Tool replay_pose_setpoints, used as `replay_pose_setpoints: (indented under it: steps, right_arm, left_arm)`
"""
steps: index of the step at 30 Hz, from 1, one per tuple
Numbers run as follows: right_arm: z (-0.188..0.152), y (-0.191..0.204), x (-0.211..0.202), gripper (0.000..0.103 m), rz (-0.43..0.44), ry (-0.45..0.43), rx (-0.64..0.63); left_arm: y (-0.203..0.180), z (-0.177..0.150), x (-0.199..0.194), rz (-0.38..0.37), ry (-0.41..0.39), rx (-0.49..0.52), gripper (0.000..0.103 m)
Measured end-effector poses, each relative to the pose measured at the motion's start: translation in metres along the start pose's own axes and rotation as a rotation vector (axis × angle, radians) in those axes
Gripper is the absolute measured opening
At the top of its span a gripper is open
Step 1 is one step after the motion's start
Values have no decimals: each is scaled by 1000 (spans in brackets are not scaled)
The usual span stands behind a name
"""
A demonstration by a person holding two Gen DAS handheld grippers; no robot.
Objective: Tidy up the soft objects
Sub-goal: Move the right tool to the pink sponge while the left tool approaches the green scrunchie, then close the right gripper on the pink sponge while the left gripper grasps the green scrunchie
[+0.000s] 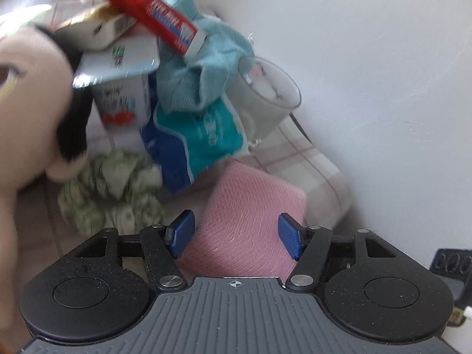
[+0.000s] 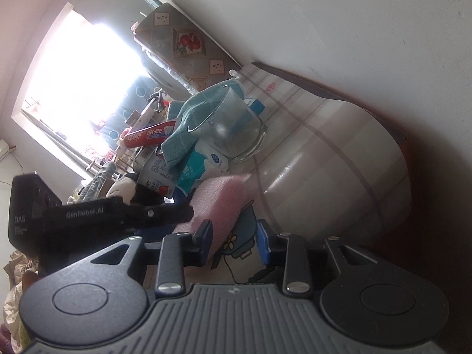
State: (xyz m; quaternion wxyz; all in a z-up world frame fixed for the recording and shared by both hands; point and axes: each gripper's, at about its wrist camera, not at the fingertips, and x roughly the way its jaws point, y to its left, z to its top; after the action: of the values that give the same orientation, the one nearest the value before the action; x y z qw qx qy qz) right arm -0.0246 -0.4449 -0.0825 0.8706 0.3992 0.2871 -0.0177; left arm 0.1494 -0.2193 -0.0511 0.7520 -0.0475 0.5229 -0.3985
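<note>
A folded pink knit cloth (image 1: 250, 221) lies on the checked tablecloth (image 1: 309, 162) between the blue pads of my left gripper (image 1: 236, 233), whose jaws stand open around it. In the right wrist view the same pink cloth (image 2: 224, 200), with a blue cartoon patch, sits between the fingers of my right gripper (image 2: 234, 240), which is open around its near end. The left gripper's black body (image 2: 103, 215) reaches in from the left. A teal sock (image 1: 203, 67) is draped over the pile. A plush doll (image 1: 32, 103) and a green-white scrunchie (image 1: 112, 188) lie to the left.
A red toothpaste tube (image 1: 144, 6), a yogurt cup (image 1: 124, 100), a blue-teal tissue pack (image 1: 191, 141) and a glass measuring cup (image 1: 265, 94) crowd the pile behind. A white wall (image 1: 383, 88) runs along the right. The table's right edge (image 2: 404, 153) curves near the wall.
</note>
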Motion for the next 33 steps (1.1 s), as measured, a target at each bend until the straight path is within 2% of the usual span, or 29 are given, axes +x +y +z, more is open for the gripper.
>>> replay_pose_setpoints:
  steps: [6,9,11,18,21,26,30,33]
  right_arm:
    - [5,-7,2,41,32,6,57]
    - [7,-6,4,52,53,10,67]
    - [8,1,7,60,46,13,39]
    - [12,38,24,78,-20,69,-125]
    - [11,48,31,78,-60,80,-181]
    - [3,64,37,66,-147,85,-312]
    - [-2,66,37,64,-154,74,-347]
    - [-3,62,34,62,-141,70,-349]
  left_arm:
    - [5,-25,-10,-66,-8,-2,65]
    - [0,-35,-8,-64,-35,35,67]
    - [-6,-41,-7,-58,-45,67,67]
    - [-29,-56,-5,-32,-59,220,69]
    - [-28,-58,-12,-1,-87,243,71]
    - [-14,-60,-34,18,-120,264,73]
    - [4,-59,-53,75,-153,205,73]
    - [11,-49,-61,151,-201,162,73]
